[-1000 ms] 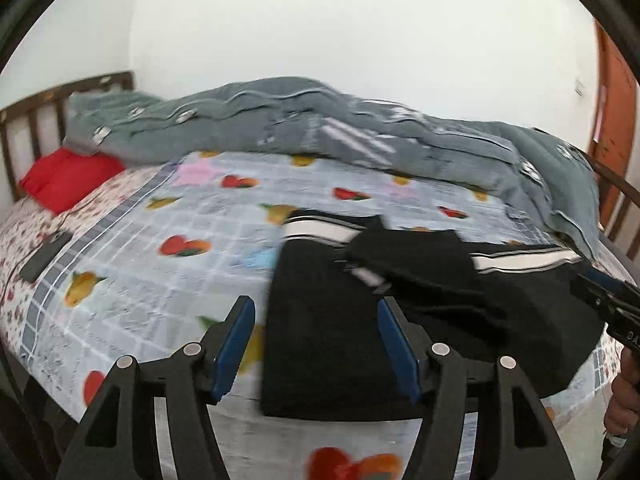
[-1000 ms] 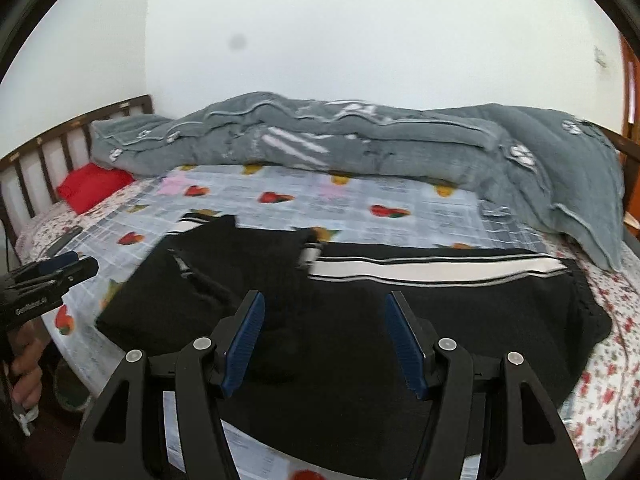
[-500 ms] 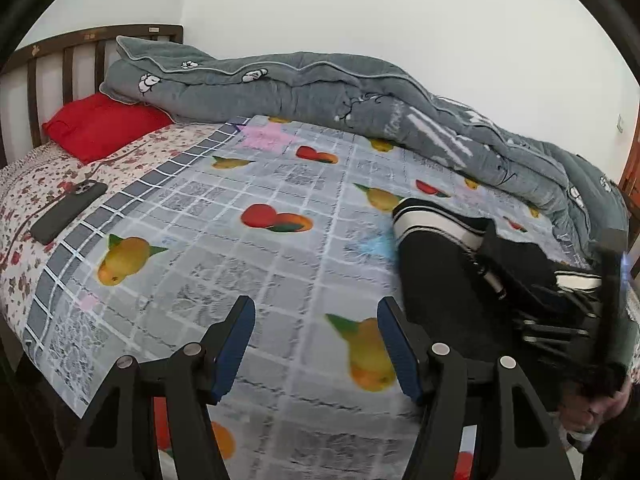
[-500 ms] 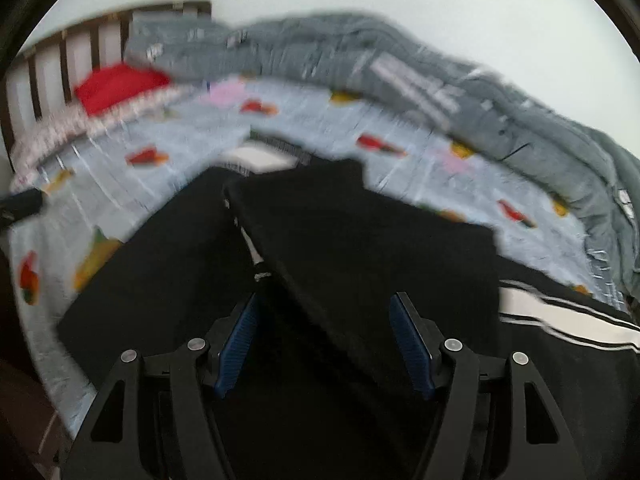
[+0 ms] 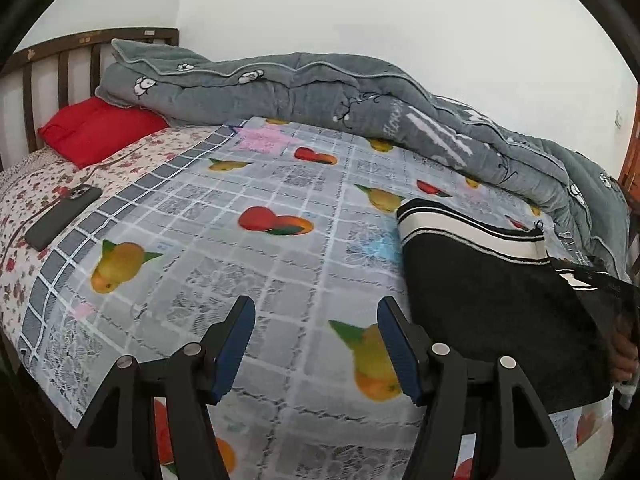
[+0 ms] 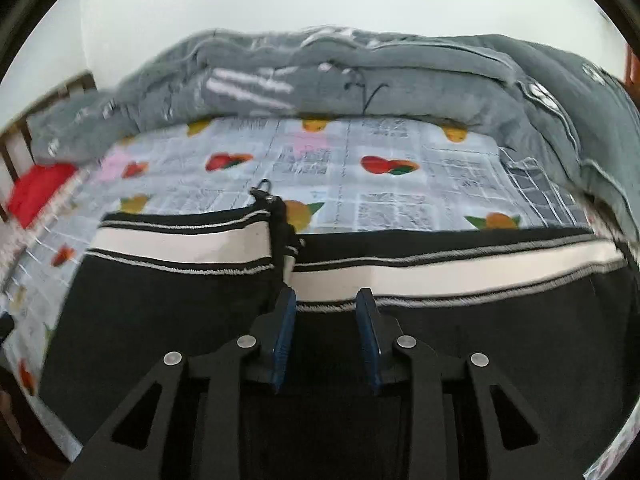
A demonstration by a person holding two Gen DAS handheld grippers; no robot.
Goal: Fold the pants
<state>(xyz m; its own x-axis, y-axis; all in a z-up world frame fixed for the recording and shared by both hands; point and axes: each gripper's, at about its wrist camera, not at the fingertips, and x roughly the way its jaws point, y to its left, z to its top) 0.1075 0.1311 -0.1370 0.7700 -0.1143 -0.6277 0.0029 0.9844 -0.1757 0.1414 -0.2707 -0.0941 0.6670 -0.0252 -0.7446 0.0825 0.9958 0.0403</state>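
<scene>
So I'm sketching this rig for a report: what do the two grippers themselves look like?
The left gripper and right gripper look alike: matte black angular frames with triangular cut-outs, round silver screw heads at the joints, and two fingers lined with flat blue pads. No cables, labels or sleeves show in either view.

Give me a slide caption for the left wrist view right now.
Left gripper, fingers open and empty, over the fruit-print bedsheet, black pants lying to its right.
</scene>
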